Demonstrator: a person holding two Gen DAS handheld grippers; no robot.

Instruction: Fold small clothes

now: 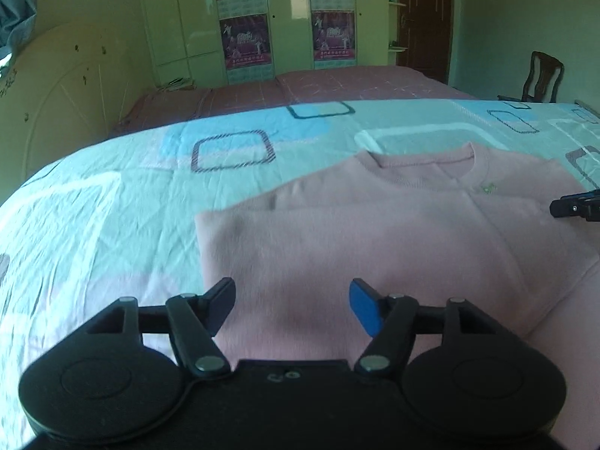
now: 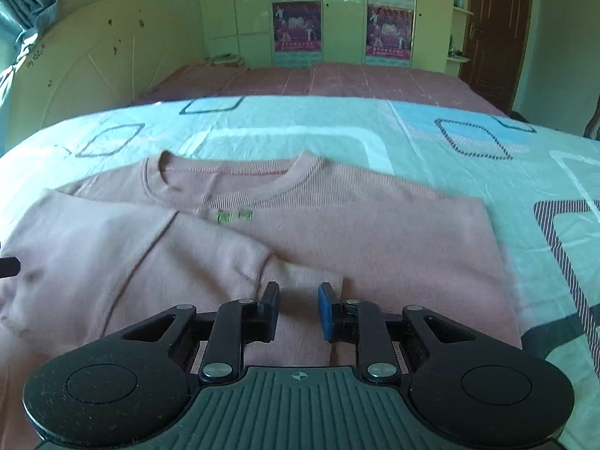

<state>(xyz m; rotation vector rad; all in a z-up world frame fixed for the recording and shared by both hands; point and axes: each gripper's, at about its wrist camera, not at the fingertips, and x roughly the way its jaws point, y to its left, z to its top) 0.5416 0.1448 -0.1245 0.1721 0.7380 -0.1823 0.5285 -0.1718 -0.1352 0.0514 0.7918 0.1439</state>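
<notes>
A small pink sweater (image 1: 375,232) lies flat on the patterned bedsheet (image 1: 112,202), collar away from me, with both sides folded in over the body. My left gripper (image 1: 292,307) is open and empty above the sweater's lower left part. In the right wrist view the sweater (image 2: 375,240) has a sleeve (image 2: 180,258) folded across its front, with its cuff just ahead of my right gripper (image 2: 299,311). That gripper is open with a narrow gap and holds nothing. The right gripper's fingertip also shows at the right edge of the left wrist view (image 1: 573,206).
The light blue sheet with square patterns covers the near bed (image 2: 487,150). A second bed with a maroon cover (image 1: 337,82) lies behind. A wardrobe with posters (image 1: 247,37), a brown door (image 1: 423,18) and a wooden chair (image 1: 540,78) stand at the back.
</notes>
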